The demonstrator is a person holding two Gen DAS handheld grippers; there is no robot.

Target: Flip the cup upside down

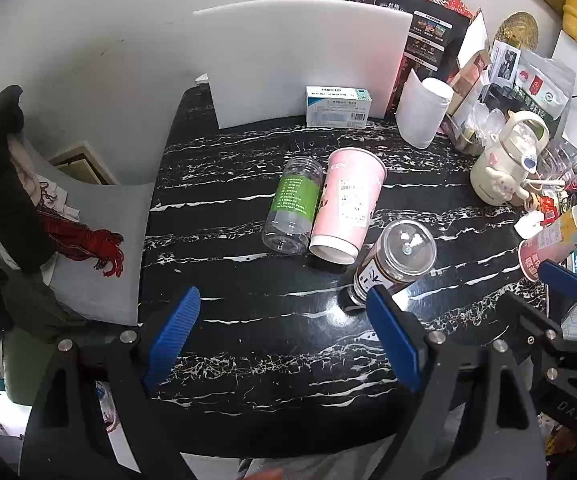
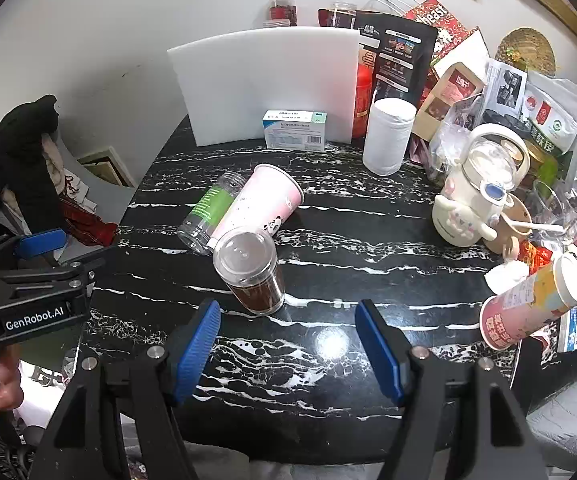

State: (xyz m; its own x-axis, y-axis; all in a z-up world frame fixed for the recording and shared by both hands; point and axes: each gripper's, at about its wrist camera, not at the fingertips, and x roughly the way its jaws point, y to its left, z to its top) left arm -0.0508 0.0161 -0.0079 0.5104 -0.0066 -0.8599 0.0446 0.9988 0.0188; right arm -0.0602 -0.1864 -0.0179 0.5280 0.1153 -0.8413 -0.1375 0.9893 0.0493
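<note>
We see bare black marble table (image 2: 328, 364) in front of both spread grippers. The pink cup (image 2: 258, 204) lies on its side mid-table, hemmed in by a clear bottle (image 2: 208, 210) touching its left flank and a lidded jar (image 2: 250, 270) standing at its near end. Its right side faces bare marble. Clutter crowds the table's right edge.

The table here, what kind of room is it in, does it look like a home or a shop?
Most likely a home, a lived-in dining or living corner. The black marble-pattern table is crowded with snack pouches and a cartoon kettle, and clothes are heaped on a chair beside it.
</note>
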